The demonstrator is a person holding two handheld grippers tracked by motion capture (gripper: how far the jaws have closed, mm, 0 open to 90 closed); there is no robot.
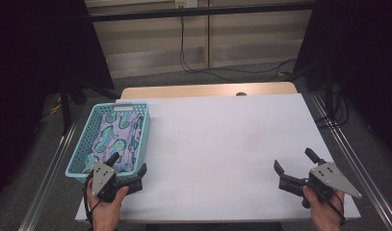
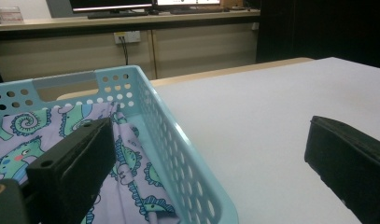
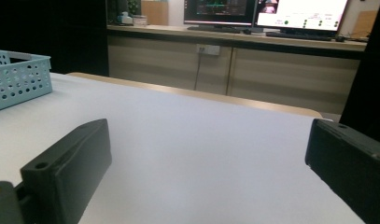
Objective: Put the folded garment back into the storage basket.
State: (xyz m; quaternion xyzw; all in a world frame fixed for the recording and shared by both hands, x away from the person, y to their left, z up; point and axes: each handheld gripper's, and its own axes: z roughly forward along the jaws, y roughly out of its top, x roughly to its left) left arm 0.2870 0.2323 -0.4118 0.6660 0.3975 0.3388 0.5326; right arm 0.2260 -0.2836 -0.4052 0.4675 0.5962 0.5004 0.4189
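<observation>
The seahorse-print cloth (image 1: 117,137) already lay inside the blue basket (image 1: 83,147) at the desk's (image 1: 222,144) left edge. Both the left claw (image 1: 128,169) and the right claw (image 1: 292,163) were released and empty; little seemed left to do.

cloth (image 1: 117,137): lilac, seahorse print | crumpled | inside light-blue basket (image 1: 144,126), table's left

The left gripper (image 1: 128,168), held in the left hand (image 1: 106,208), has its jaws spread wide. The right gripper (image 1: 294,160), in the right hand (image 1: 324,209), is likewise wide apart, gripping nothing.
</observation>
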